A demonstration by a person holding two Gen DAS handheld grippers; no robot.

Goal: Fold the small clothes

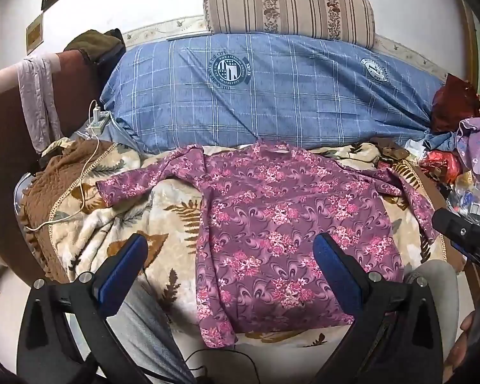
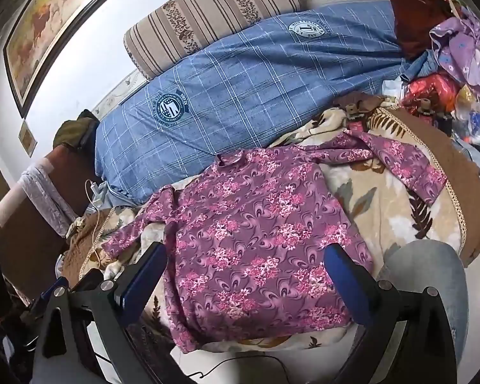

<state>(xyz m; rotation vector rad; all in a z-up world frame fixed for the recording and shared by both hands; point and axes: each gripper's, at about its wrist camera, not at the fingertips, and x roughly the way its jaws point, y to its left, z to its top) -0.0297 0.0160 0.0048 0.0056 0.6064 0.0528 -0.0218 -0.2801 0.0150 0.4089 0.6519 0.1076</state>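
From the left wrist camera I saw the purple floral shirt (image 1: 272, 224) spread flat on the leaf-print blanket (image 1: 163, 198) of the bed, collar toward the blue plaid pillow (image 1: 272, 96) and just short of it. One sleeve reached out from the shirt's collar end toward a white charging cable (image 1: 83, 185); the other ran toward a heap of clutter (image 1: 464, 160). My left gripper (image 1: 230, 246) hung above the shirt's hem end with its fingers (image 1: 332, 265) spread as wide as they go, holding nothing.

From the right wrist camera the shirt (image 2: 256, 233) lay the same way, the striped cushion (image 2: 208, 9) beyond it on top of the pillow. My right gripper (image 2: 244, 256) hovered over the shirt's lower half, fingers (image 2: 342, 272) fully apart and empty. A denim-clad knee (image 2: 425, 275) showed beside the shirt's hem.
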